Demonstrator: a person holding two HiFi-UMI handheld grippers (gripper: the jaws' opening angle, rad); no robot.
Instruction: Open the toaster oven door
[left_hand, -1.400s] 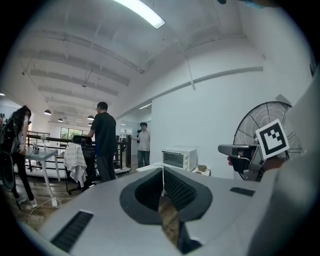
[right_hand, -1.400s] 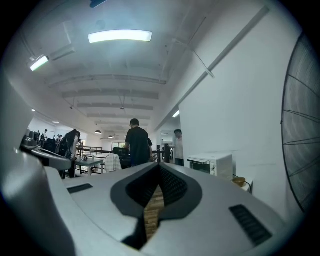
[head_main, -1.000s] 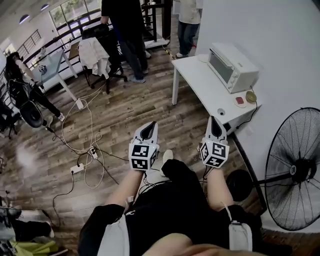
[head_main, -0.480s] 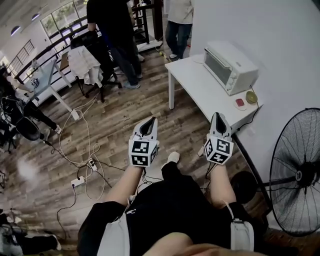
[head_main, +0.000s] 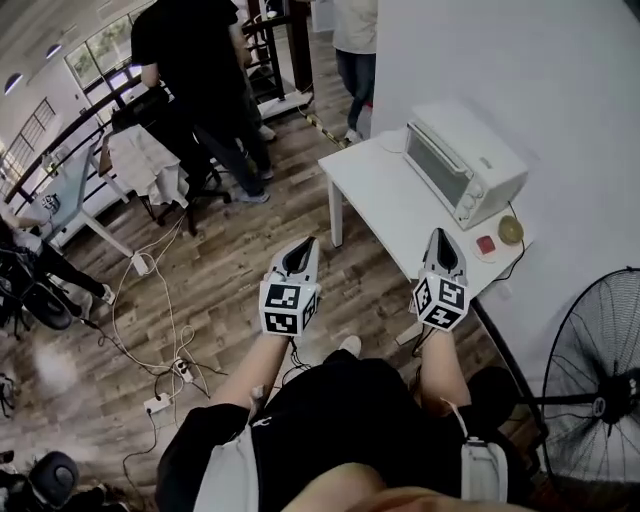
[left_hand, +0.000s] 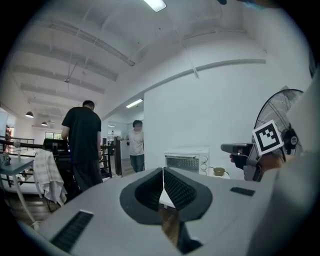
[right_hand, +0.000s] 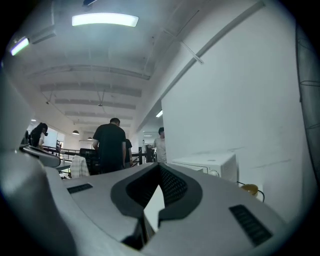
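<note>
A white toaster oven (head_main: 462, 160) stands at the far right of a white table (head_main: 385, 205), against the wall, with its glass door shut. It also shows ahead in the left gripper view as the toaster oven (left_hand: 186, 162) and to the right in the right gripper view as the toaster oven (right_hand: 212, 165). My left gripper (head_main: 299, 252) hangs over the wooden floor, left of the table, shut and empty. My right gripper (head_main: 439, 242) is above the table's near end, well short of the oven, also shut with nothing in it.
A small yellowish bowl (head_main: 511, 230) and a red thing on a white disc (head_main: 486, 245) lie on the table near the oven. A large floor fan (head_main: 590, 395) stands at the right. Two people (head_main: 195, 70) stand beyond, and cables (head_main: 165, 330) trail over the floor.
The person has stepped forward, so the table and oven are nearer and lower in the head view. Both grippers stayed shut and now reach the table's near end.
</note>
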